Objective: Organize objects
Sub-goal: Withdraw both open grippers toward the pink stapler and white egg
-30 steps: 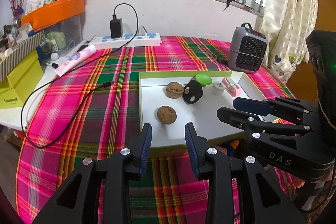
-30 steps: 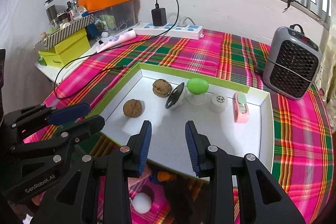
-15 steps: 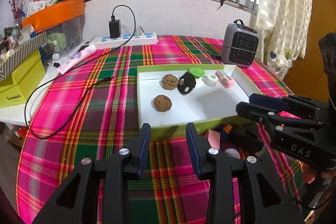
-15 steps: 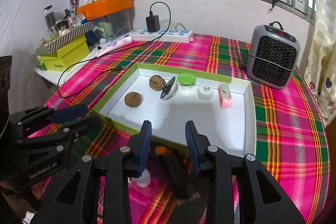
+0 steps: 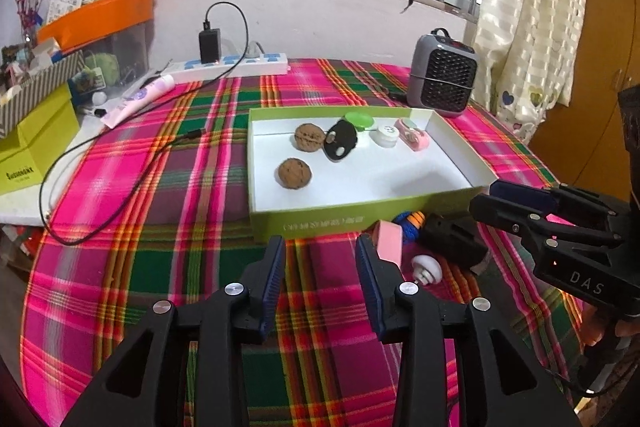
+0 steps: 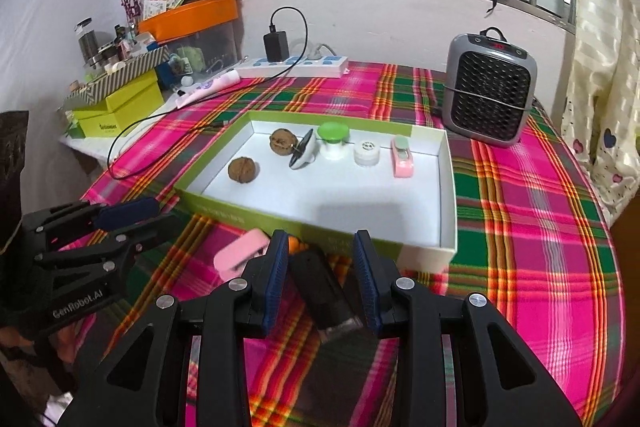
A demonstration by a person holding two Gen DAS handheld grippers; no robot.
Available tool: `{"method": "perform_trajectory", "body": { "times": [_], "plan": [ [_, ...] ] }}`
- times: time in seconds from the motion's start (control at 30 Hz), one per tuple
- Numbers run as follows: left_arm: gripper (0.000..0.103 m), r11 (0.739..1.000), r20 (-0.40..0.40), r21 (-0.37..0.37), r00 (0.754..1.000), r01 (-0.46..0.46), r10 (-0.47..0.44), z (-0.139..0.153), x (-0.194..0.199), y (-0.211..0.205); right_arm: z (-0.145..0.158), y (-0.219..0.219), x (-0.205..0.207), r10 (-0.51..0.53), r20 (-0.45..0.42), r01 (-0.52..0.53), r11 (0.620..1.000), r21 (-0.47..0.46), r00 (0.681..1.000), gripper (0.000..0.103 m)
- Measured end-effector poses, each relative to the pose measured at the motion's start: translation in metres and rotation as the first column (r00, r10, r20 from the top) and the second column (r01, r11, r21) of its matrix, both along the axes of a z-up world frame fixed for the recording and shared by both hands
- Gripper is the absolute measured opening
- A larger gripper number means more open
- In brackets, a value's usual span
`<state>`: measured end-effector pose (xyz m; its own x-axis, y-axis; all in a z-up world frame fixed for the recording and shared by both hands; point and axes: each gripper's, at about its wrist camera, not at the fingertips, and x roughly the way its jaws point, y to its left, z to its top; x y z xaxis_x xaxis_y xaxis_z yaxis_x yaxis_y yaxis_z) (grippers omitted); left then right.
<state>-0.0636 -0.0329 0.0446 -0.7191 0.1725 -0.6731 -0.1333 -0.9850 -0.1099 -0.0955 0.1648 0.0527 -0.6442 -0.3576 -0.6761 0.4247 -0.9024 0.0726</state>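
A green box with a white inside (image 5: 332, 223) (image 6: 448, 187) holds two walnuts (image 5: 294, 174) (image 6: 243, 169), a black piece (image 5: 340, 139), a green-capped pot (image 6: 333, 139), a white round pot (image 6: 366, 153) and a small pink item (image 6: 401, 157). On the cloth in front of it lie a pink eraser (image 5: 390, 241) (image 6: 240, 253), a blue and orange ball (image 5: 410, 221), a small white knob (image 5: 427, 269) and a black block (image 5: 454, 241) (image 6: 324, 291). My left gripper (image 5: 320, 255) (image 6: 124, 215) is opening over bare cloth, left of the eraser. My right gripper (image 6: 320, 247) (image 5: 492, 195) stands open, the black block seen between its fingers.
A grey heater (image 6: 490, 95) stands at the back right. A power strip (image 5: 240, 65) with a charger and a trailing black cable (image 5: 120, 203) is at the back left, beside yellow-green boxes (image 5: 28, 151) and an orange-lidded bin (image 5: 100, 15). The plaid cloth ends at the round table's edge.
Both grippers have drawn back from the box, which now looks smaller and farther. The loose items in front of it have come into view. The left jaws stand a little wider.
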Motion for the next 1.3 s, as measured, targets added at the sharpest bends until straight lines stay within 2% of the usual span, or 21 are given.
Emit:
{"method": "perform_trajectory", "body": {
  "times": [0.43,0.57,0.7,0.97,1.3],
  "plan": [
    [0.039,0.996,0.058,0.079,0.997,0.044,-0.049,-0.018,0.005,0.004,-0.019,0.019,0.008,-0.026,0.047,0.027,0.999,-0.017,0.999,0.035],
    [0.039,0.996,0.067,0.078,0.996,0.047,-0.052,-0.022,0.005,0.005,-0.023,0.017,0.009,-0.008,0.059,0.009,1.0,-0.018,0.998,0.035],
    [0.04,0.995,0.073,0.081,0.996,0.054,-0.06,-0.023,0.003,0.006,-0.028,0.014,0.006,0.005,0.069,-0.004,1.0,-0.008,0.998,0.044],
    [0.04,0.994,0.083,0.093,0.994,0.058,-0.066,-0.026,-0.001,0.007,-0.035,0.011,0.0,0.011,0.093,-0.012,1.0,0.006,0.996,0.044],
    [0.04,0.992,0.094,0.105,0.992,0.073,-0.083,-0.029,-0.006,0.008,-0.04,-0.001,-0.01,0.027,0.11,-0.034,0.997,0.07,0.994,0.044]
  ]
}}
